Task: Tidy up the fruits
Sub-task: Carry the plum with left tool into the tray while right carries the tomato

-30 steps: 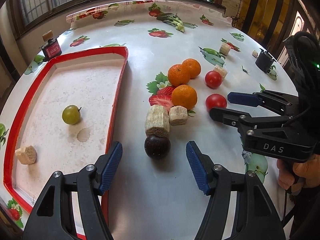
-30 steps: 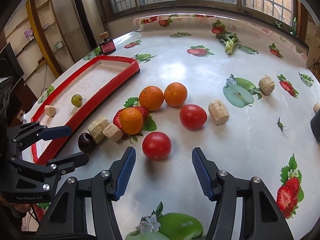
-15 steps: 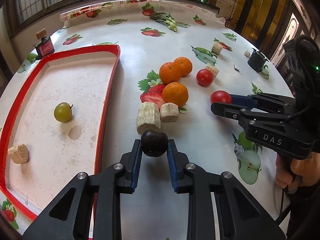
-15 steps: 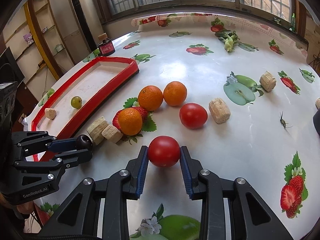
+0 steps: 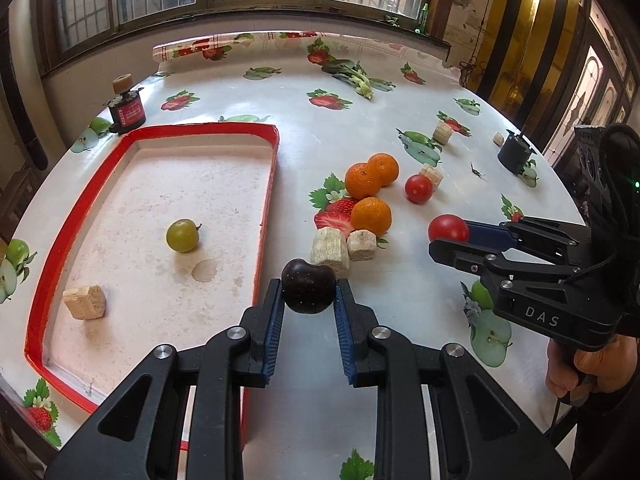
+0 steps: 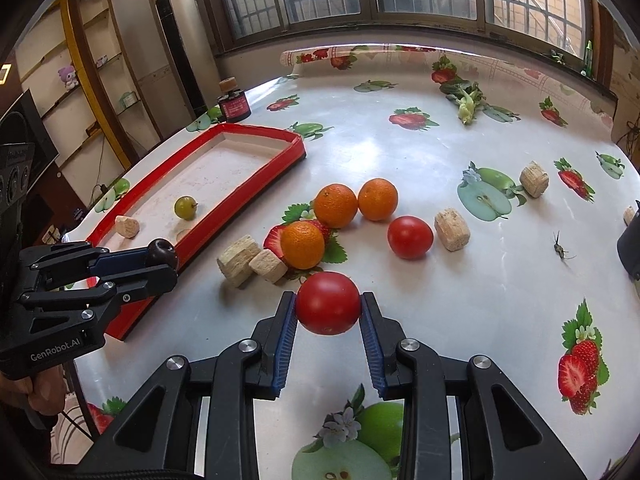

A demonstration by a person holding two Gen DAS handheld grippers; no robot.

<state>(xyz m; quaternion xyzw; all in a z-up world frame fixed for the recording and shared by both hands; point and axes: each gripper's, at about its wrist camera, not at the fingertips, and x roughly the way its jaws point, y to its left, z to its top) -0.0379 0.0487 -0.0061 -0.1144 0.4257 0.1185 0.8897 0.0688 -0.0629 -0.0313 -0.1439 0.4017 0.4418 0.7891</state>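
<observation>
Fruit sits in both of my grippers. My left gripper (image 5: 308,303) is clamped on a dark plum (image 5: 308,286), its blue pads pressed against the plum's two sides, and the plum is off the table, just past the near right edge of the red-rimmed tray (image 5: 269,184). My right gripper (image 6: 328,314) is clenched on a red tomato (image 6: 328,303), the pads pinching it left and right, and it hangs above the tablecloth just in front of the loose fruit.

Inside the tray, on its pale floor, lie two things only: a green grape-like fruit (image 5: 182,235) with a short stem, near the middle, and a tan cork-like block (image 5: 85,303) toward the near left corner. They lie well apart. A faint ring stain marks the floor near the green fruit.

Outside the tray, on the fruit-printed tablecloth (image 6: 400,152), three oranges (image 6: 335,205) cluster together; two touch each other and the third sits nearer me on a printed strawberry. A second tomato (image 6: 410,237) rests to their right, with a cork block (image 6: 452,229) just beside it. Two more cork blocks (image 6: 240,255) lie touching each other between the oranges and the tray.

Farther off, a small dark jar (image 6: 235,105) with a cork on its lid stands beyond the tray's far corner, and a leafy green vegetable (image 6: 466,98) lies near the table's far edge.
</observation>
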